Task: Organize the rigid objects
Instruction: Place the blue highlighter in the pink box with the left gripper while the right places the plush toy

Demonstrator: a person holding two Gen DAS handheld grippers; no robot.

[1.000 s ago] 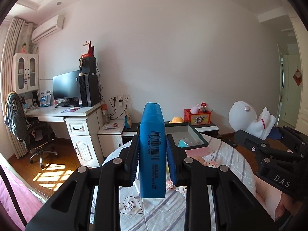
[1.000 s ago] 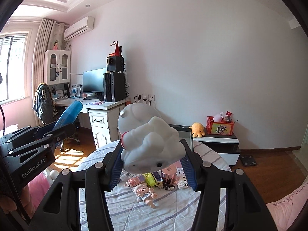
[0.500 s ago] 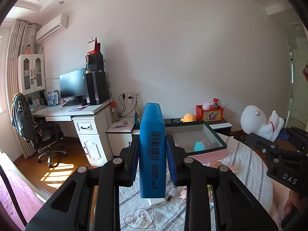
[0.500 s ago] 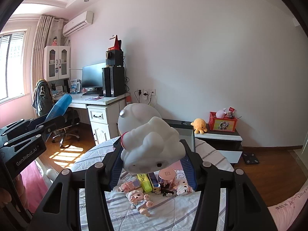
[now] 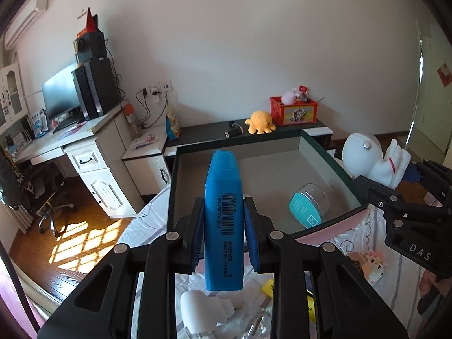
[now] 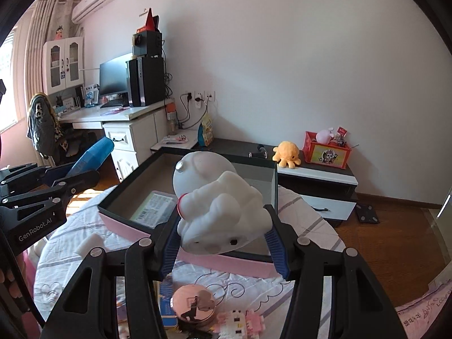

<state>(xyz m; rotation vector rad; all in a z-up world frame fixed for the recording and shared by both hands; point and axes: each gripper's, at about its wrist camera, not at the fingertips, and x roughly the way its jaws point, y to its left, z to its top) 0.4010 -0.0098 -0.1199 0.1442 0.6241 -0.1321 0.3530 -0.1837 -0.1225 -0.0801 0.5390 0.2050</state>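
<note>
Left gripper (image 5: 223,236) clamped on a blue highlighter-shaped case (image 5: 223,220), barcode side up, gripped at mid-length on its flat sides, cap end pointing over the near rim of the open box (image 5: 327,155). Right gripper (image 6: 223,243) spread fairly wide around a white astronaut figurine (image 6: 217,206), pads pressed to its flanks, helmet forward, carried above the box's pink front wall (image 6: 226,261).

Inside the box: a teal-lidded clear round tub (image 5: 308,204) lying on its side. In the right view, a flat item with a printed label (image 6: 154,207) on the box floor. Left out on the striped cloth (image 6: 299,206): a round rose-gold compact (image 6: 193,306), a pink-and-white block figure (image 6: 240,320), a white foam-like block (image 6: 90,241).

Judged hard and light, both of them. Blue case: smooth plastic, likely slippery, best pinched across the flat faces as here. Figurine: lumpy and rounded, possibly hollow and breakable, safest held low on the torso, not on the helmet; liable to roll once released. Both poised for lowering into the box, neither yet set down.
</note>
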